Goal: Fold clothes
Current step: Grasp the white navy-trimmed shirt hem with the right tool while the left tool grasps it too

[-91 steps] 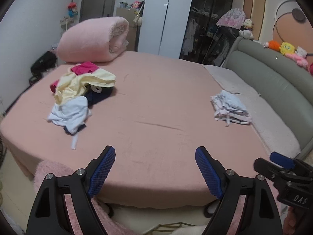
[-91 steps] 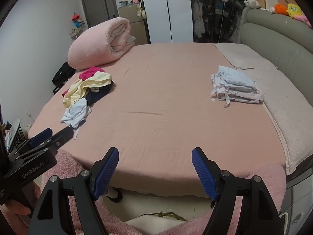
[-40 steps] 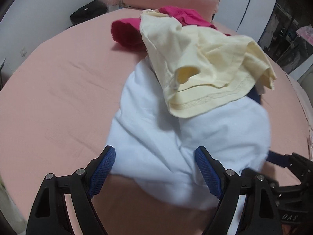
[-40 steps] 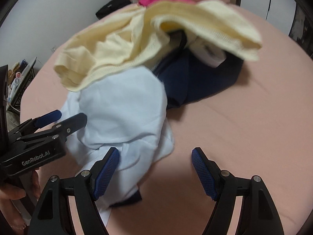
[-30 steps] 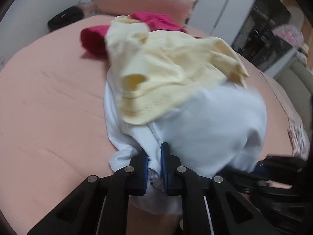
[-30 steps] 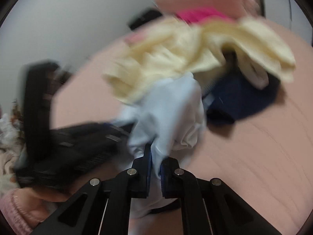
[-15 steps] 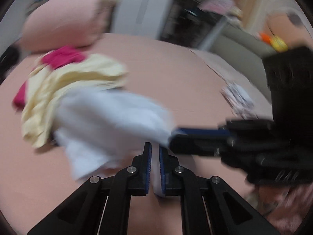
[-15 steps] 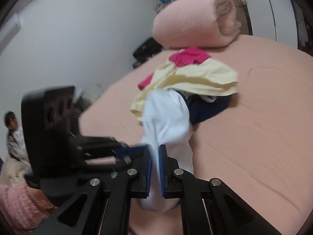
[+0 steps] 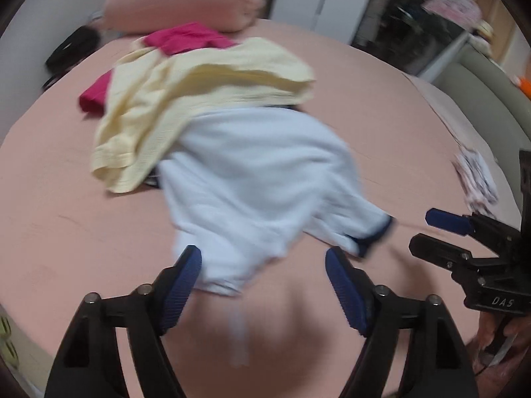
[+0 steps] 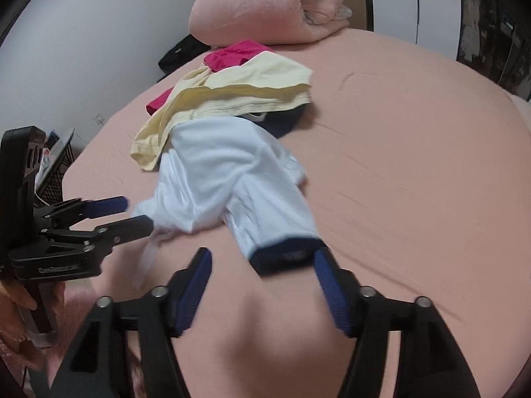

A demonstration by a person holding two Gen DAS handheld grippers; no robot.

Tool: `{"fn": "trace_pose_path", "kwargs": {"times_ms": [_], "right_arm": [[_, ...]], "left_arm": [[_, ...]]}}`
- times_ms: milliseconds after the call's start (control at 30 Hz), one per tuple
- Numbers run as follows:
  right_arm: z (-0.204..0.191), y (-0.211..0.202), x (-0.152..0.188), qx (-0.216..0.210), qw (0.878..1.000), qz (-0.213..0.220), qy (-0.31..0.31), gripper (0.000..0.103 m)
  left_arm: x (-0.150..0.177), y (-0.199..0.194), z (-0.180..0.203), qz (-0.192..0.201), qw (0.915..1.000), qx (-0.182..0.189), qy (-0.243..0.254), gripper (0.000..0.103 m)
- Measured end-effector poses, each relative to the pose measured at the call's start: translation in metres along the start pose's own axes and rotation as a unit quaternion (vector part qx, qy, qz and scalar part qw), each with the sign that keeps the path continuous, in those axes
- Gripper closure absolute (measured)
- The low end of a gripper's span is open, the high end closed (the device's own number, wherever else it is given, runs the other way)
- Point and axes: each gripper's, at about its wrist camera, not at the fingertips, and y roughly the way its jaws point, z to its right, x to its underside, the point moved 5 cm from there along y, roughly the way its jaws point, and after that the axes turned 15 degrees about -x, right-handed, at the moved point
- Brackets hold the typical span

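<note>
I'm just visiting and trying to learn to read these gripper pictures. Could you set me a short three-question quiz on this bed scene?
1. True or false: the left gripper is clamped shut on the white garment.
2. What lies partly over the white garment's far end? A) the yellow garment B) the rolled pink blanket C) the folded stack
3. What colour is the white garment's cuff in front of the right gripper?

Key: 1. False; its jaws are opening and the cloth lies loose on the pink bed. 2. A. 3. Dark navy.
</note>
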Motion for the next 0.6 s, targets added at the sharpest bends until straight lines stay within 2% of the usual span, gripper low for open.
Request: {"fn": "trace_pose_path", "kwargs": {"times_ms": [67,133,300,367,400,433,467,500,533,600], "right_arm": [[0.004,0.022,-0.008,0.049,0.999,0.000,-0.018,0.038],[0.010,0.033,-0.021,0.102,0.994,0.021,-0.020,0.038],[0.029,0.074,-0.034,0.094,0.995,-0.012,0.017,0.038],[0.036,0.090,-0.031,0.097,0.994,-0.039,0.020,0.039],[0.037,0.097,-0.027,0.096,0.993,-0.056,0.026,0.045],[0.035,0.101,-0.021,0.081,0.994,-0.071,0.032,0.067],[0.033,0.105,-0.016,0.066,0.994,-0.085,0.038,0.079],[0.027,0.102,-0.014,0.062,0.995,-0.078,0.026,0.083],[0.022,0.101,-0.012,0.055,0.995,-0.081,0.016,0.097],[0.012,0.099,-0.007,0.037,0.995,-0.094,0.007,0.097]], "left_arm": [[0.002,0.014,-0.006,-0.010,0.9999,-0.003,0.010,0.027],[0.002,0.031,-0.006,-0.023,0.9995,0.000,0.022,0.027],[0.002,0.067,0.004,-0.054,0.9975,0.003,0.046,0.027],[0.003,0.072,0.009,-0.058,0.9978,-0.006,0.029,0.030],[0.003,0.070,0.012,-0.052,0.9978,-0.009,0.039,0.049],[0.002,0.068,0.016,-0.045,0.9977,-0.012,0.048,0.067],[0.002,0.065,0.019,-0.039,0.9977,-0.013,0.054,0.070],[0.002,0.062,0.020,-0.035,0.9978,-0.013,0.055,0.074],[0.002,0.060,0.021,-0.033,0.9978,-0.015,0.055,0.081],[0.002,0.055,0.019,-0.034,0.9983,-0.021,0.044,0.088]]}}
